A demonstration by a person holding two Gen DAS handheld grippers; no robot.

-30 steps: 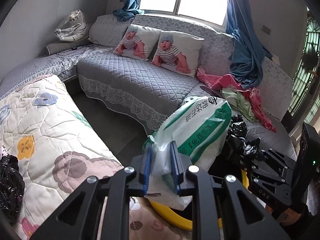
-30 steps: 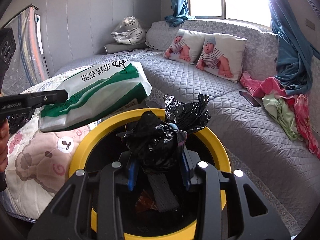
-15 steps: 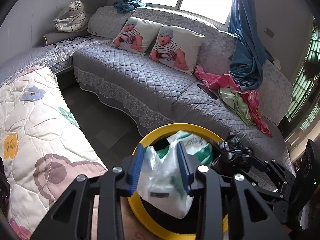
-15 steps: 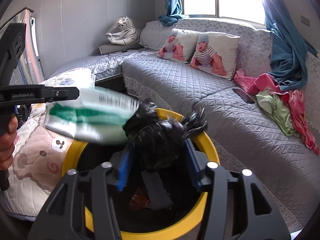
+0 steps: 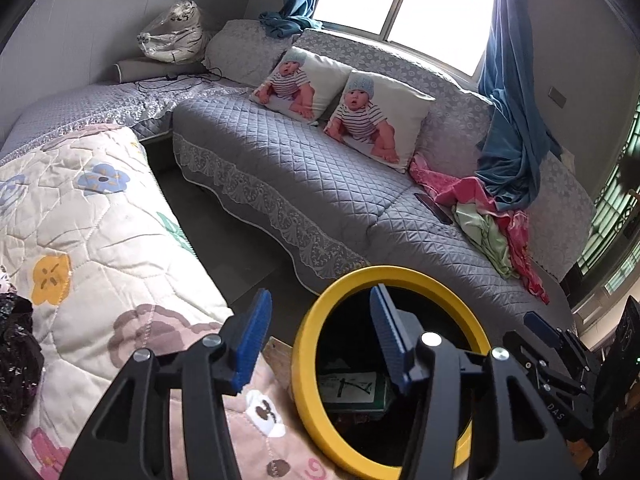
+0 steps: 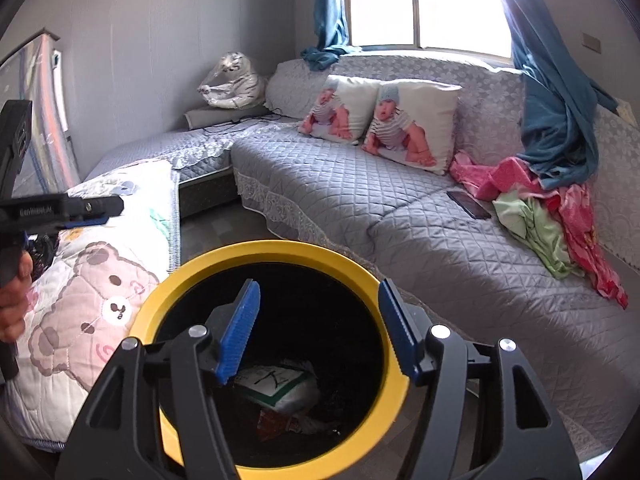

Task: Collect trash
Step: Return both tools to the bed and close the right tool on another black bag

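**Both bags in the bin, jaws spread above it**

Grey quilted sofa point(image 6: 360, 200) fills the room behind a yellow-rimmed bin point(image 6: 276, 252) standing on the floor beside it. Inside the dark bin lies the white-and-green bag point(image 6: 276, 390), printed face up, with a reddish wrapper point(image 6: 276, 420) under it near the bottom; the black bag cannot be made out against the dark interior.

Over the bin's mouth hangs the right gripper point(image 6: 318, 328), its jaws spread and just now opening, with nothing between the blue pads. Across the near-left rim sits the left gripper point(image 5: 320, 340), jaws likewise spread and just opened, also empty; one pad is over the bin, the other over the quilt's edge.

Just left of the bin lies a cream quilt point(image 5: 100, 240) with flowers and bears, and a crumpled black plastic bag point(image 5: 16, 356) rests on its far left edge. On the sofa: two baby-print cushions point(image 6: 384, 120), a dark phone point(image 6: 468, 204), a heap of pink and green clothes point(image 6: 540, 216), and a blue curtain point(image 6: 560, 120) draped down from the window. A wrapped striped toy point(image 6: 234, 82) sits in the corner.
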